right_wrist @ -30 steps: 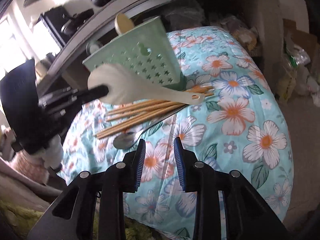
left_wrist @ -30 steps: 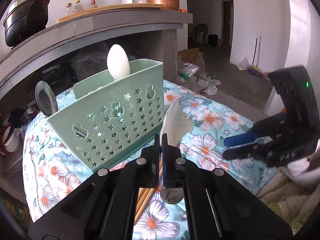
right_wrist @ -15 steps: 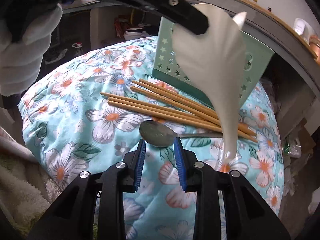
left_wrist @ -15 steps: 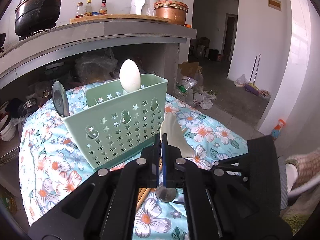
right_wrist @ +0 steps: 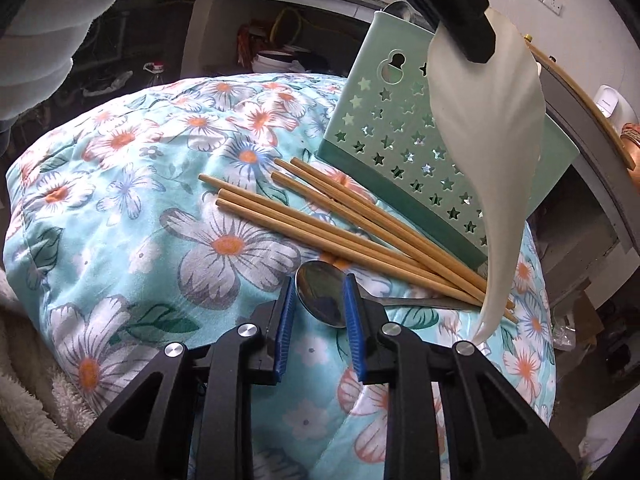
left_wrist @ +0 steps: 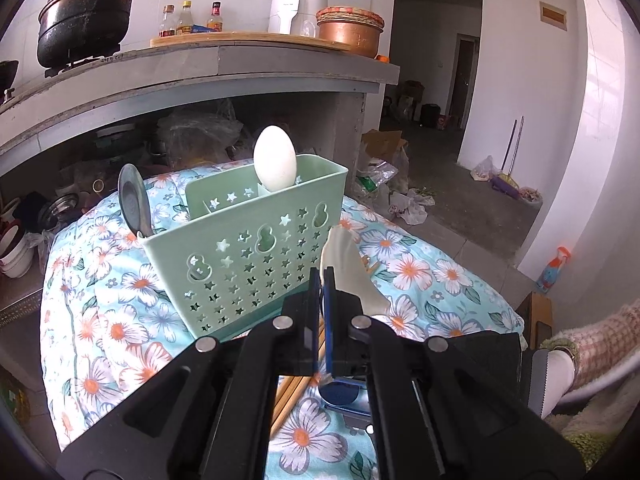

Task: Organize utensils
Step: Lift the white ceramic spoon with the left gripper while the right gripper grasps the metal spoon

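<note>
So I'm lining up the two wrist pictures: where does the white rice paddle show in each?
Left wrist view: the white rice paddle rises just right of centre, pinched edge-on in the shut left claw.
Right wrist view: it hangs at upper right, handle tip down over the chopsticks.
Shared landmark: the green star-punched caddy behind it.

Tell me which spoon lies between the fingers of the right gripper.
The metal spoon on the flowered cloth. The left gripper holds the white spoon in the air; two others stand in the green basket.
</note>
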The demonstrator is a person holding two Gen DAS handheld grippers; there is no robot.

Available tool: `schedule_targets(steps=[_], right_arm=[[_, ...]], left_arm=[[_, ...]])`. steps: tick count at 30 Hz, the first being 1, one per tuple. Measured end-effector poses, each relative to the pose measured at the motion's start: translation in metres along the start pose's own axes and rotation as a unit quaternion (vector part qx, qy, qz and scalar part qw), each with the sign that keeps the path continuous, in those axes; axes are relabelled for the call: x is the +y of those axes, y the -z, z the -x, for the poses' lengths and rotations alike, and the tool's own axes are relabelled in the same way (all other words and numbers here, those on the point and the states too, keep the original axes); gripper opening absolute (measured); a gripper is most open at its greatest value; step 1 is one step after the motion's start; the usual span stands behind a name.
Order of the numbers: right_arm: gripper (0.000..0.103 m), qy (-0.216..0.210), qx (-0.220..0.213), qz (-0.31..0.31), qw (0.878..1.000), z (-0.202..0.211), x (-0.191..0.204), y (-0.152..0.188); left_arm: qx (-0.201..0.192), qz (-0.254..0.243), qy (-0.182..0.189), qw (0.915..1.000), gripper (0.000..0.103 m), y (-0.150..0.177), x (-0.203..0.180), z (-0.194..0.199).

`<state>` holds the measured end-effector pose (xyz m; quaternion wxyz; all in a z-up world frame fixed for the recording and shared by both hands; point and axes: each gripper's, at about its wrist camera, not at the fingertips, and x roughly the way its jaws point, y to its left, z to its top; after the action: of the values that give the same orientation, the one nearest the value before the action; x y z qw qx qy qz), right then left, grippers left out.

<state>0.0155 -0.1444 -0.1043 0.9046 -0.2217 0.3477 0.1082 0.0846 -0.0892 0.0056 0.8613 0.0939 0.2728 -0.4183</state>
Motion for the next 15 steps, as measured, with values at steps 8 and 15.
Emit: schedule_targets(steps=[8, 15], right_arm=[[0.011, 0.019, -0.015, -0.017, 1.000, 0.009, -0.001, -0.004], [0.006, 0.036, -0.041, -0.068, 0.996, 0.041, -0.022, -0.010]], left_arm=[[-0.009, -0.006, -0.005, 0.9999, 0.001, -0.002, -0.005, 0.005], [-0.030, -0.013, -0.005, 0.9995, 0.001, -0.013, -0.010, 0.018]])
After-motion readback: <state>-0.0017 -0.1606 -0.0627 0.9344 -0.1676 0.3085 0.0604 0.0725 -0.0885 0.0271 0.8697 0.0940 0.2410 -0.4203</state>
